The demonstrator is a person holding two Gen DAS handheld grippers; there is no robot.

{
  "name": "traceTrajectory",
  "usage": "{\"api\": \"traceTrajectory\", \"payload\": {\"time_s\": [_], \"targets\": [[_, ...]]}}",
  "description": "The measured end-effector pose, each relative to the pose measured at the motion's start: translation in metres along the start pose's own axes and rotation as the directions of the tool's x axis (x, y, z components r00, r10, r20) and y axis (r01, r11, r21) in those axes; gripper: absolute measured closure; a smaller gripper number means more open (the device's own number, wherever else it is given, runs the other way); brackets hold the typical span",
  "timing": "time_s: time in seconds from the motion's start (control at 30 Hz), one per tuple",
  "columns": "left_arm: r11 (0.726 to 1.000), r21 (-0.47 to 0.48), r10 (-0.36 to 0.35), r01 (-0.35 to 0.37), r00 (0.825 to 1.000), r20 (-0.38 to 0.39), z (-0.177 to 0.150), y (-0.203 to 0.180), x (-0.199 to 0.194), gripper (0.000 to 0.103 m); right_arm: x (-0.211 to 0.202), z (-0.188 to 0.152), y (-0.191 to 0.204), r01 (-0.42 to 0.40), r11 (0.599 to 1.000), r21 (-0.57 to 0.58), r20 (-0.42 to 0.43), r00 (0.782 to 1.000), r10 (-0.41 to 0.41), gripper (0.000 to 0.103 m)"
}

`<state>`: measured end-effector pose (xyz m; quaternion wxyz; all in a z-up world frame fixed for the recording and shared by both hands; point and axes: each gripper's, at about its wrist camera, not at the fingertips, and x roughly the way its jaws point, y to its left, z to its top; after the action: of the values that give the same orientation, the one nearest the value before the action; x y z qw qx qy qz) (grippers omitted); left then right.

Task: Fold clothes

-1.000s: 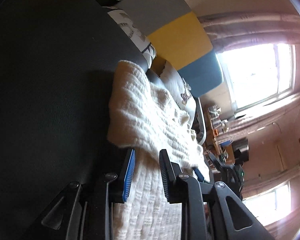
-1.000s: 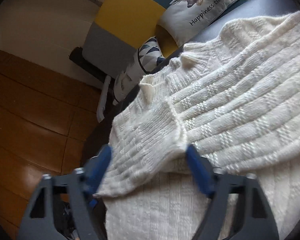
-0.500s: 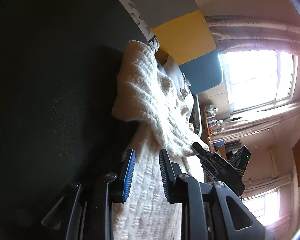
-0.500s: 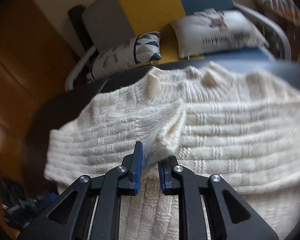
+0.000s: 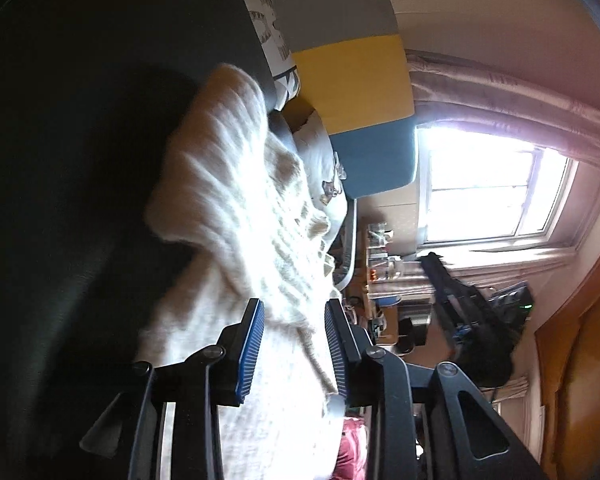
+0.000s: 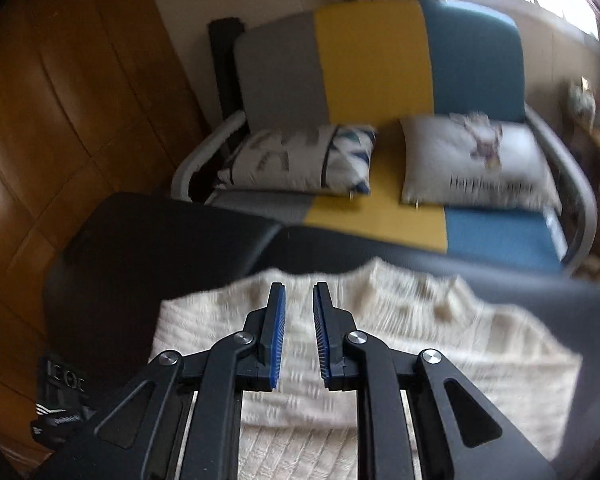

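A cream knitted sweater [image 5: 236,184] lies on a dark padded table [image 5: 80,160]. My left gripper [image 5: 294,308] is low over it, rolled on its side. Its jaws are opening, and a fold of the knit lies between the blue pads [image 5: 252,344] without being squeezed. In the right wrist view the sweater [image 6: 420,340] is spread flat on the table [image 6: 160,240], blurred by motion. My right gripper [image 6: 299,288] hangs well above it, its jaws nearly together with nothing between them. The left wrist view also catches the right gripper [image 5: 456,300], raised at the right.
Behind the table stands a sofa [image 6: 372,60] in grey, yellow and blue, with two pillows [image 6: 300,164] [image 6: 472,160] on it. Wooden panelling [image 6: 60,100] fills the left. A bright window [image 5: 492,184] and a cluttered shelf [image 5: 380,256] are at the far side.
My right gripper closed on the folded sleeve, then lifted up and away with nothing in it. My left jaws have widened around the fold, and the hand rolled a little.
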<state>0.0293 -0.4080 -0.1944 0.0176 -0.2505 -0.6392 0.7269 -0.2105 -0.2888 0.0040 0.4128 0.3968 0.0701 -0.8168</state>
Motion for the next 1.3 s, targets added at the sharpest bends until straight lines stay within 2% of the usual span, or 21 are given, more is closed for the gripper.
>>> {"api": "traceTrajectory", "payload": {"time_s": [0.03,0.13,0.17,0.2,0.27,0.4,0.53,0.57,0.63,0.7,0.77,0.83,1.0,1.07,1.1,1.13,1.17,1.2,1.23,1.3], "targets": [[1.0,-0.007,0.001,-0.001,1.0,-0.004,-0.002,0.0,0.003,0.073,-0.002,0.006,0.004,0.007,1.0,-0.015,-0.006,1.0,-0.007,0.087],[0.999,0.015,0.034,-0.034,0.999,0.0,-0.011,-0.003,0.007,0.073,-0.004,0.007,-0.002,-0.097,0.995,0.039,-0.077,0.992,0.099,0.084],[0.998,0.026,0.056,-0.057,0.998,0.006,-0.012,-0.002,0.006,0.073,-0.004,0.0,-0.005,-0.163,0.985,0.053,-0.09,0.982,0.167,0.069],[0.997,0.027,0.071,-0.071,0.997,0.002,-0.013,0.001,0.004,0.073,-0.003,-0.013,-0.011,-0.219,0.972,0.082,-0.1,0.969,0.227,0.048],[0.997,0.012,0.08,-0.08,0.997,-0.015,-0.013,0.008,0.004,0.073,0.001,-0.038,-0.023,-0.244,0.959,0.144,-0.12,0.958,0.262,0.035],[0.993,0.027,0.113,-0.113,0.994,-0.011,-0.014,0.015,-0.003,0.073,0.016,-0.097,-0.058,-0.263,0.915,0.305,-0.122,0.942,0.312,0.035],[0.99,0.048,0.135,-0.134,0.991,-0.013,-0.014,0.014,-0.003,0.073,0.035,-0.13,-0.088,-0.29,0.842,0.455,-0.083,0.928,0.364,0.035],[0.989,0.052,0.139,-0.138,0.99,-0.013,-0.015,0.013,-0.003,0.073,0.039,-0.133,-0.091,-0.259,0.843,0.472,-0.092,0.936,0.339,0.035],[0.988,0.058,0.141,-0.14,0.99,-0.014,-0.015,0.012,-0.002,0.073,0.05,-0.14,-0.102,-0.211,0.818,0.536,-0.101,0.945,0.311,0.035],[0.987,0.069,0.148,-0.146,0.989,-0.015,-0.015,0.009,0.0,0.073,0.056,-0.146,-0.112,-0.231,0.773,0.591,-0.073,0.939,0.337,0.035],[0.985,0.082,0.157,-0.155,0.987,-0.019,-0.014,0.007,0.003,0.073,0.053,-0.15,-0.118,-0.27,0.742,0.614,0.02,0.945,0.328,0.03],[0.983,0.089,0.166,-0.163,0.986,-0.026,-0.014,0.006,0.006,0.073,0.055,-0.152,-0.119,-0.293,0.736,0.61,0.067,0.945,0.321,0.026],[0.98,0.102,0.177,-0.173,0.984,-0.03,-0.012,0.004,0.01,0.073,0.071,-0.161,-0.122,-0.31,0.67,0.675,0.098,0.937,0.335,0.026],[0.98,0.102,0.175,-0.171,0.984,-0.032,-0.012,0.004,0.011,0.073,0.073,-0.161,-0.123,-0.336,0.64,0.691,0.136,0.93,0.341,0.026],[0.98,0.102,0.174,-0.17,0.984,-0.033,-0.011,0.004,0.012,0.073,0.076,-0.162,-0.124,-0.355,0.617,0.703,0.151,0.922,0.358,0.028],[0.98,0.103,0.173,-0.169,0.984,-0.035,-0.011,0.004,0.012,0.073,0.078,-0.162,-0.123,-0.358,0.609,0.708,0.152,0.919,0.363,0.035],[0.98,0.106,0.175,-0.17,0.984,-0.036,-0.011,0.004,0.012,0.073,0.08,-0.162,-0.123,-0.36,0.603,0.712,0.152,0.918,0.367,0.076],[0.979,0.108,0.177,-0.172,0.984,-0.036,-0.011,0.003,0.013,0.073,0.083,-0.162,-0.123,-0.326,0.617,0.716,0.127,0.93,0.345,0.095],[0.979,0.108,0.175,-0.171,0.984,-0.035,-0.01,0.002,0.013,0.073,0.083,-0.162,-0.123,-0.289,0.631,0.72,0.099,0.943,0.318,0.095],[0.982,0.106,0.16,-0.155,0.987,-0.031,-0.009,0.001,0.01,0.073,0.087,-0.164,-0.12,-0.272,0.645,0.714,0.087,0.949,0.304,0.095]]}}
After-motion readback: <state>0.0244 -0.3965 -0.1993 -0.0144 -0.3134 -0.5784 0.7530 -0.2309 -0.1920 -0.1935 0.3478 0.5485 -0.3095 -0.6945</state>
